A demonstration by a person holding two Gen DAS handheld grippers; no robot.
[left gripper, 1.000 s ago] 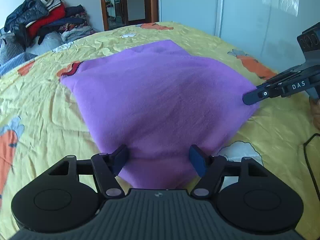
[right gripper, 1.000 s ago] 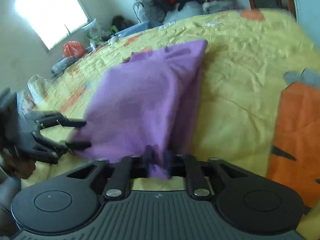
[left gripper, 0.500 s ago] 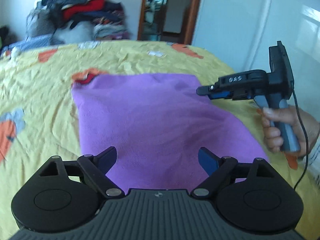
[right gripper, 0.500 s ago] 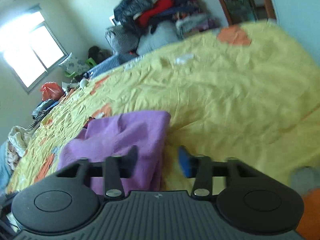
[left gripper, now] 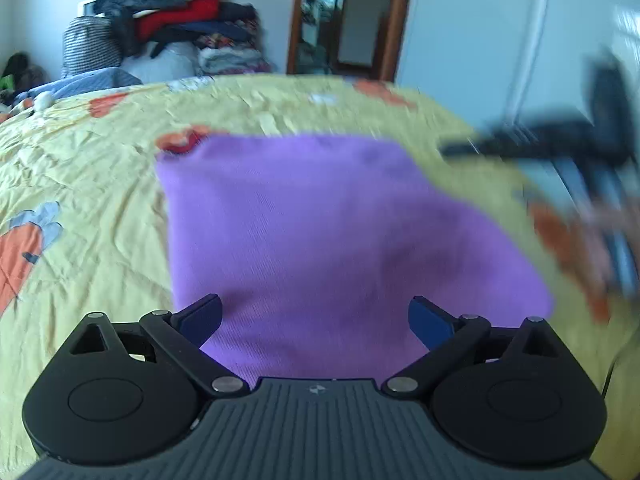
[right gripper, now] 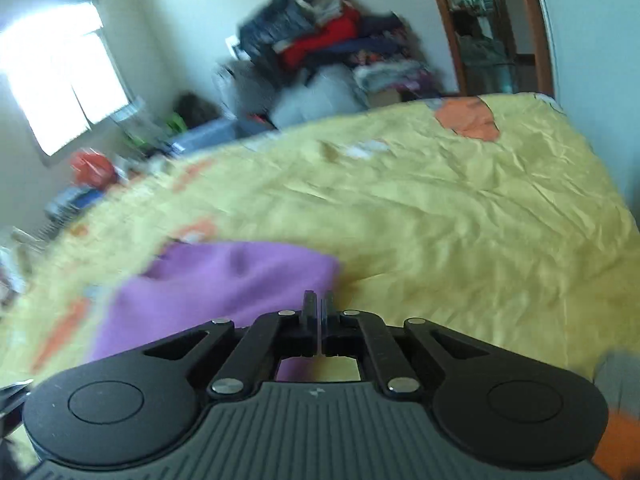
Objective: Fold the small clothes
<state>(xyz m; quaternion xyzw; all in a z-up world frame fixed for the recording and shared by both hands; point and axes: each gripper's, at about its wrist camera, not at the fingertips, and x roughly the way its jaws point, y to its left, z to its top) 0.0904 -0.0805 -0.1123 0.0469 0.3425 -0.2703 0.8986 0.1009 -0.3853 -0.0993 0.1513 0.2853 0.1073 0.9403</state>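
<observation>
Purple fleece garment (left gripper: pixel 332 240) lies flat on the bed (left gripper: pixel 92 200), folded into a rough rectangle, near edge toward the left camera. Bed covered by a wrinkled yellow sheet with orange carrot prints.

Left hand-held gripper (left gripper: pixel 316 318): jaws opening, already spread wide. Blue pads (left gripper: pixel 204 316) stand over the near edge of the garment, one to each side, not pressing on it. Nothing gripped.

Right hand-held gripper (right gripper: pixel 319 306): fingers together, only a thin slit between them, nothing pinched. In its own view it hangs above the sheet just beside the garment's right edge; garment (right gripper: pixel 224 288) sits to the left of the fingertips, bare yellow sheet to the right. In the left wrist view the same tool (left gripper: pixel 540 148) shows as a dark blur at the far right, past the garment's right corner, with a blurred hand (left gripper: pixel 612 224) on its grip; contact with the cloth cannot be told there.

Behind the bed: pile of clothes (left gripper: pixel 172 32) stacked against the wall, wooden-framed doorway (left gripper: pixel 344 20) to its right. Bright window (right gripper: pixel 60 76) at the left in the right wrist view.
</observation>
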